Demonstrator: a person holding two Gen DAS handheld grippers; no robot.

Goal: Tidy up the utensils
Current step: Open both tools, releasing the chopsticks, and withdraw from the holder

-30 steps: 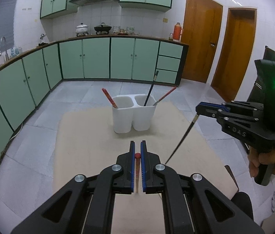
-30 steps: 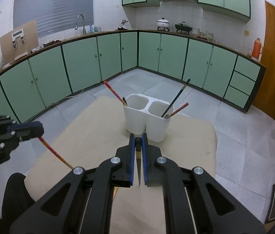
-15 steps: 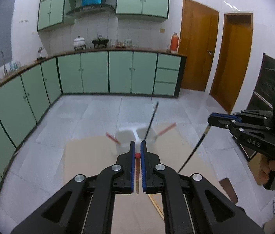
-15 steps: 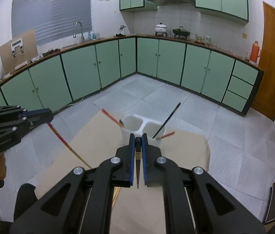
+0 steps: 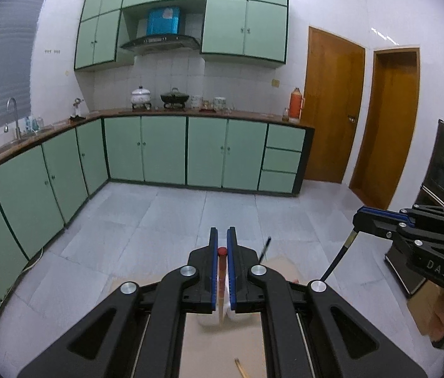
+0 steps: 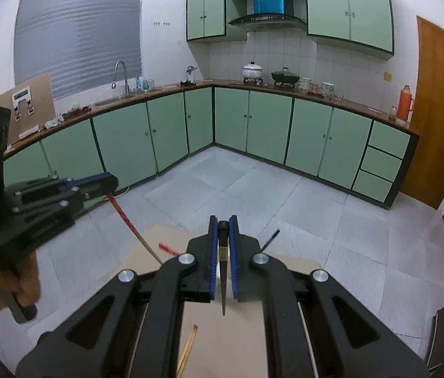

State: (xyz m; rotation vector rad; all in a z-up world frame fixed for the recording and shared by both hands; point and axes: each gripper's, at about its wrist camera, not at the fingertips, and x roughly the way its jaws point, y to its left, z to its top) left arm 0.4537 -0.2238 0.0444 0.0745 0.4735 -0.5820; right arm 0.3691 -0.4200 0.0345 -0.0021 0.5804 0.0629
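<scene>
Blue pads are seen on the black left gripper [image 5: 222, 245], and a red-tipped chopstick [image 5: 222, 271], paling to tan lower down, is clamped between them. Blue pads are likewise carried by the black right gripper [image 6: 223, 236], where a black chopstick [image 6: 223, 271] with a cream band is pinched. At 9 o'clock in the right wrist view, a red shaft fading to tan is shown. Mint-green cabinets [image 5: 165, 151] with dark green edging are seen at 12 o'clock, 2 orange-brown doors [image 5: 332, 104] at 2 o'clock, and pale grey floor tiles [image 6: 253, 182] below. A beige table [image 6: 228, 340] is shown at 6 o'clock.
</scene>
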